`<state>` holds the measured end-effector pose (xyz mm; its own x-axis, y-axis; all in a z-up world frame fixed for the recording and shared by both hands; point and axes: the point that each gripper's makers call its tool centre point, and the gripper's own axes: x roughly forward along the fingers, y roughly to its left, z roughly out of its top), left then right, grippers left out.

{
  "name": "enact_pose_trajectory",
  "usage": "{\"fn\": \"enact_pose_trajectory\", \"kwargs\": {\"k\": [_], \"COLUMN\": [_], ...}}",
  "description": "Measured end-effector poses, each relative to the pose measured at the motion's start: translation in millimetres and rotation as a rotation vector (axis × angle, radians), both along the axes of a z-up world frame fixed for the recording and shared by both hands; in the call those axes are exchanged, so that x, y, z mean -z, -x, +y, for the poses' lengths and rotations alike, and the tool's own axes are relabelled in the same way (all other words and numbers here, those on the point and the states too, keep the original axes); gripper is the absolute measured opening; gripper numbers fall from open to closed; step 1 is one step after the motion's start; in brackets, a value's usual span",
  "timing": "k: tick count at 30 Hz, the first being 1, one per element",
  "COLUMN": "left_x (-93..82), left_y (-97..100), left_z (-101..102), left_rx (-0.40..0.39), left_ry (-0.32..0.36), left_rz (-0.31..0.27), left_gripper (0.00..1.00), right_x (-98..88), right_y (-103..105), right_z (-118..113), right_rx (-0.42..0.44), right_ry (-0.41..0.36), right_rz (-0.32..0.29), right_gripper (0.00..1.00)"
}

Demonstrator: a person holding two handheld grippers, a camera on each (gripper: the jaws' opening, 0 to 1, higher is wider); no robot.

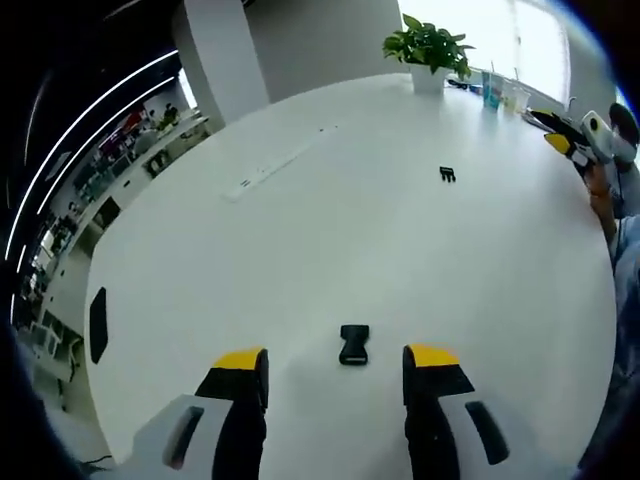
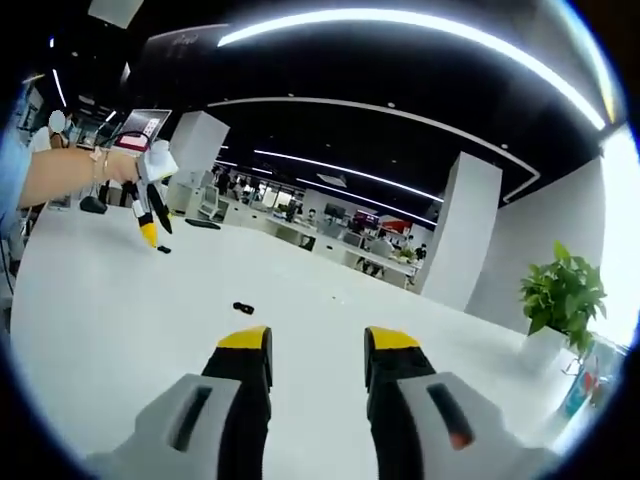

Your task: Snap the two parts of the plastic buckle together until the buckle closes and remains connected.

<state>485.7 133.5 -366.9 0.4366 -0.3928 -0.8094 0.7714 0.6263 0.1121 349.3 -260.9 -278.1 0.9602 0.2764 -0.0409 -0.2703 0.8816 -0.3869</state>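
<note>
Two black buckle parts lie apart on the white table point(image 1: 300, 250). The socket part point(image 1: 353, 344) rests flat just ahead of my left gripper point(image 1: 337, 362), whose yellow-tipped jaws stand open on either side of it without touching. The pronged part point(image 1: 447, 175) lies farther out on the table. Held in the air at the table's right edge is my right gripper point(image 1: 578, 140). In the right gripper view, my right gripper point(image 2: 318, 345) is open and empty above the table, with the pronged part point(image 2: 243, 308) ahead of its left jaw. My left gripper point(image 2: 148, 222) hangs over the socket part point(image 2: 163, 249).
A potted plant point(image 1: 430, 45) and some cups point(image 1: 500, 92) stand at the table's far edge. A flat white cable cover point(image 1: 270, 170) sits in the tabletop. A black object point(image 1: 98, 325) lies by the left edge. Office desks and people fill the background.
</note>
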Motion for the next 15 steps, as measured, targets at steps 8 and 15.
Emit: {"fn": "enact_pose_trajectory", "kwargs": {"k": [8, 15], "left_x": [10.9, 15.3], "left_y": [2.8, -2.1], "left_z": [-8, -7], "left_rx": [0.025, 0.028], "left_ry": [0.004, 0.012], "left_rz": [0.043, 0.087], "left_gripper": [0.48, 0.41], "right_x": [1.3, 1.6], "right_y": [-1, -2], "right_z": [0, 0], "right_rx": [0.003, 0.002], "right_ry": [0.007, 0.012], "right_rz": [0.006, 0.008], "right_gripper": [0.36, 0.36]}}
